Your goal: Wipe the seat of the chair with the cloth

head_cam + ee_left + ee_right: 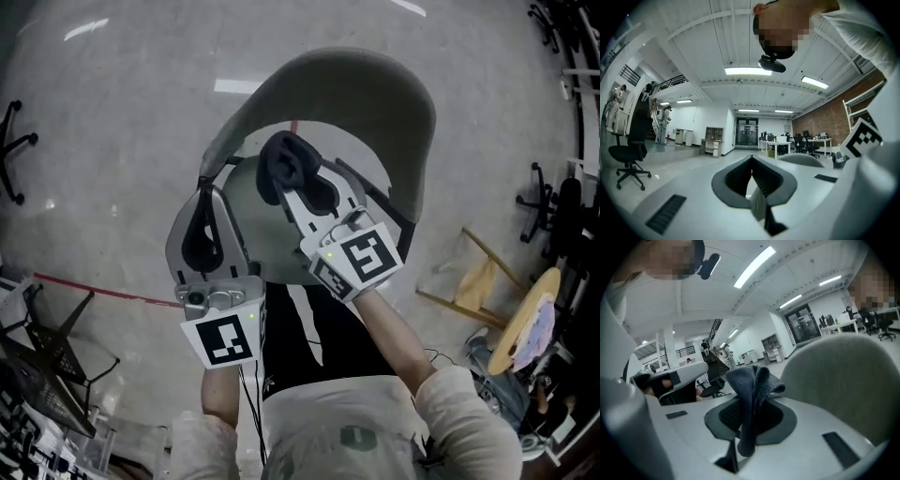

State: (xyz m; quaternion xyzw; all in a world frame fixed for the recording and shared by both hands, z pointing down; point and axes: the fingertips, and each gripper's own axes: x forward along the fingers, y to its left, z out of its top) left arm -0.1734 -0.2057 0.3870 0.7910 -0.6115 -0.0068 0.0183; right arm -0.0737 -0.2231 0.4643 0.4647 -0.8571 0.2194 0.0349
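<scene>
Most of the pale grey-green moulded chair seat (255, 220) is buried under my two tools, so only a strip of it shows between them in the head view. My right gripper (295, 183) has its fingers clamped on the dark blue folded cloth (281, 159). In the right gripper view the cloth (752, 380) bunches up above the jaws and one tail hangs below them, so the right gripper's (749, 401) tips are covered. The cloth sits above the seat, just in front of the curved backrest (375, 103); whether it touches the seat I cannot tell.

My left gripper (202, 202) is over the seat's left edge. In its own view the left gripper (751, 161) has its fingers pressed together with nothing between them. My own lower body is cut off at the bottom of the head view.

Around me: a black office chair (628, 154) well off to the left, white desks (780, 145) beyond, and a brick wall (825, 115) on the right. On the concrete floor (112, 112) a red tape line (94, 286) runs left of the chair. A pale wooden stool (478, 281) stands to the right, and a black metal frame (56, 347) crowds the lower left. The floor behind the backrest is open.
</scene>
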